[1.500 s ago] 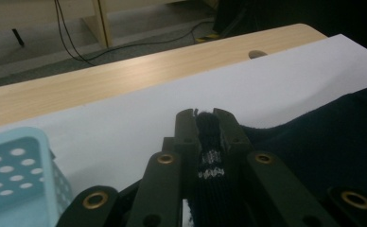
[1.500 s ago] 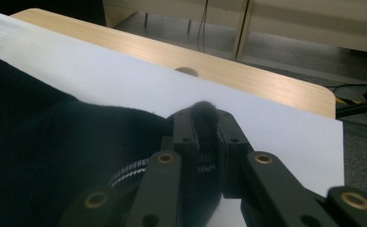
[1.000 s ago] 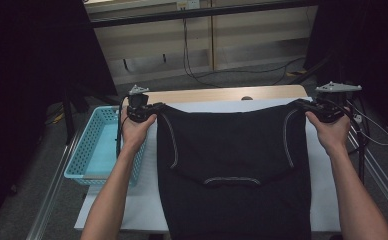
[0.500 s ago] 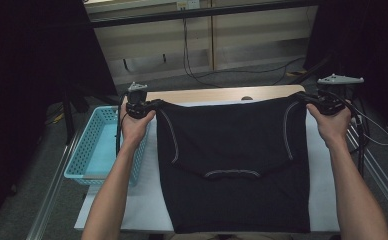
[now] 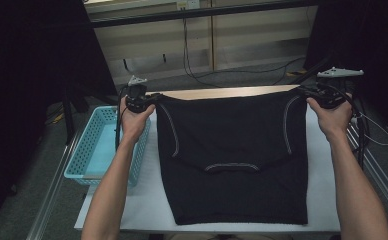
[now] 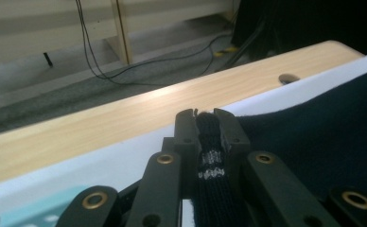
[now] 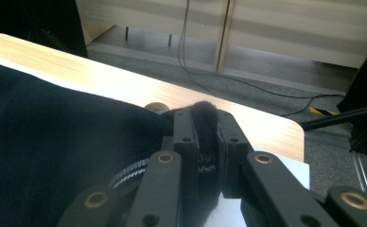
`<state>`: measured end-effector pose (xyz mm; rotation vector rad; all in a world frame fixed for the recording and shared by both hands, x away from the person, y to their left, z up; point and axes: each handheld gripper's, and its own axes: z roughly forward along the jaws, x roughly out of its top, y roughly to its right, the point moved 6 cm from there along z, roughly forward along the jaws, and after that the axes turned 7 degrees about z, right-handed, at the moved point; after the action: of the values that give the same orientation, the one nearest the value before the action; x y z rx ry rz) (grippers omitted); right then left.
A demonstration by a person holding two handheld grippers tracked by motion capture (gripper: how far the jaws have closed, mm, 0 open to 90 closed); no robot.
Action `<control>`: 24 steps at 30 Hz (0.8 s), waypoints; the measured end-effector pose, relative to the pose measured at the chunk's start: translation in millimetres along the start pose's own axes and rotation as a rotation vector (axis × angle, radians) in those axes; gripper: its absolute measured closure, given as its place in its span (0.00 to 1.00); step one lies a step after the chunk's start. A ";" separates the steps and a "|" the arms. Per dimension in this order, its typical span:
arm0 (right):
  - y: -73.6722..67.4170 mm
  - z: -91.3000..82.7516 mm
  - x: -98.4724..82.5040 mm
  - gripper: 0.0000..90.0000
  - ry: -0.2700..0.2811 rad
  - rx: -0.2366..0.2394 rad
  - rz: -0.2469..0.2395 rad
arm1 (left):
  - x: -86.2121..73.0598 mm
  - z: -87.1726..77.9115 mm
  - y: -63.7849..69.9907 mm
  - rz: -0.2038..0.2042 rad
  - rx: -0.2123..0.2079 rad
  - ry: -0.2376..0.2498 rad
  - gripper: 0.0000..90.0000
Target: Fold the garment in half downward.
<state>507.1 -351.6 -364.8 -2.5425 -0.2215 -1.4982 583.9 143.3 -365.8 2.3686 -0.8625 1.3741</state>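
Now the black knitted garment with pale stitched seams lies spread on the white-covered wooden table — its far corners pinched. Left gripper clamps one corner, right gripper the other — fabric bunched between both sets of jaws. Beside the table's left edge sits a light blue perforated plastic basket.

Black garment: matt knitted cloth, ribbed at the pinched edge, pale stitched seams.
Left gripper, right gripper: matt black plastic jaws, smooth, brass-coloured metal eyelets at the pivots.
Worktop: light wood, smooth, faint sheen; white matt sheet over it.
Basket: turquoise plastic, perforated lattice walls, slight gloss.
Floor: grey carpet, rough.
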 end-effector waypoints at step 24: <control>-3.9 3.9 -25.5 0.64 -0.040 0.050 0.007 | -3.6 2.7 24.7 0.018 0.012 -0.007 0.33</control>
<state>497.4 -347.8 -388.7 -2.5330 -0.2518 -1.4227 569.3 123.8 -371.8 2.3814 -0.8816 1.3820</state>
